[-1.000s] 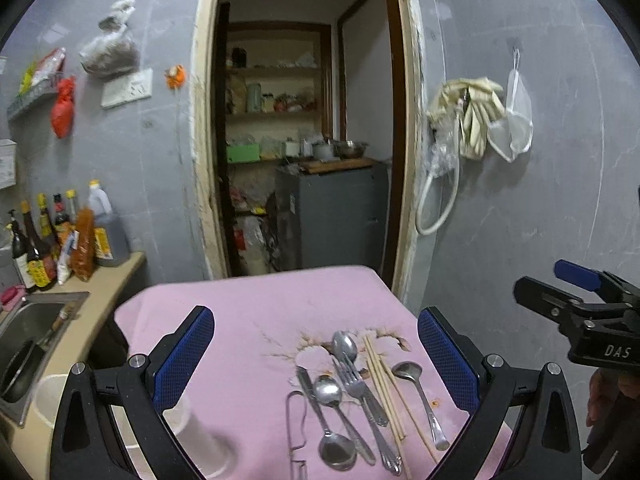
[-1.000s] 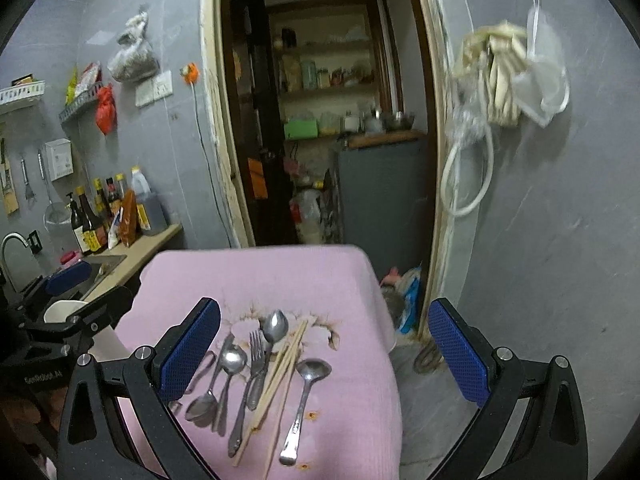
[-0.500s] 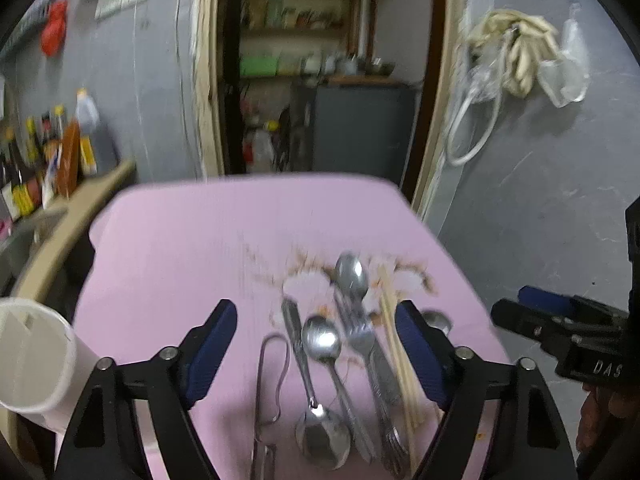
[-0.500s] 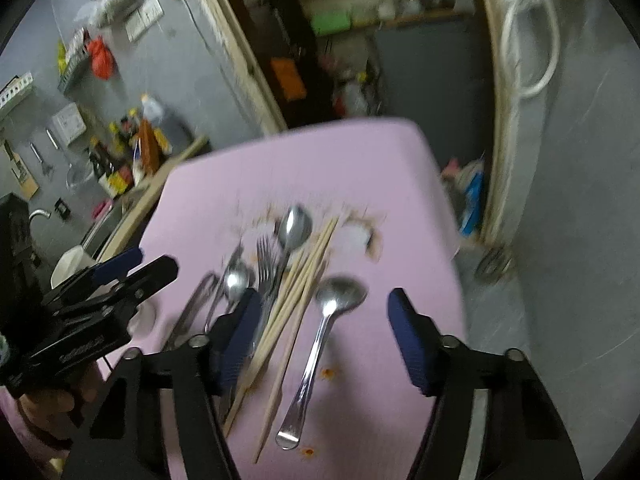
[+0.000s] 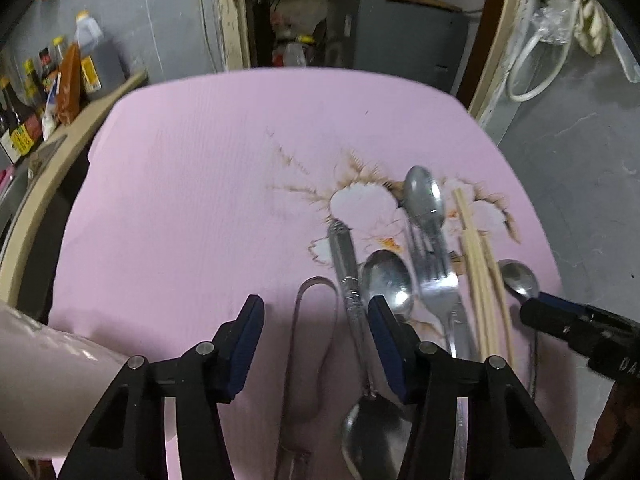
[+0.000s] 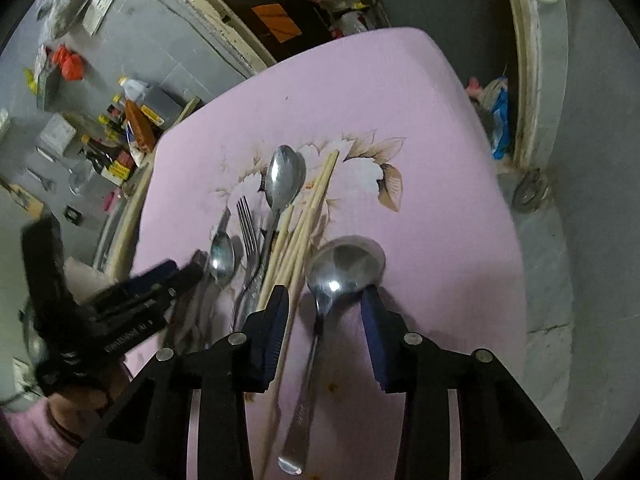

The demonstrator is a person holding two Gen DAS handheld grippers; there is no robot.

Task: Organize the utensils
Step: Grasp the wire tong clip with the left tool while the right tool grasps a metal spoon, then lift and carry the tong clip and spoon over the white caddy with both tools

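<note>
Spoon (image 6: pixel 344 268) between open right tool (image 6: pixel 326 320) pads

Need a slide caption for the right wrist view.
Open right gripper straddles a steel spoon beside chopsticks on pink tablecloth.

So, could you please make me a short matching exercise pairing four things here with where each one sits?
Things:
1. round spoon
2. chopsticks
3. wire tongs
4. white cup

Places:
A. between the left gripper's fingers
B. at the cloth's left edge
C. between the right gripper's fingers
D. between the fork and the round spoon

Pairs: 1-C, 2-D, 3-A, 4-B
</note>
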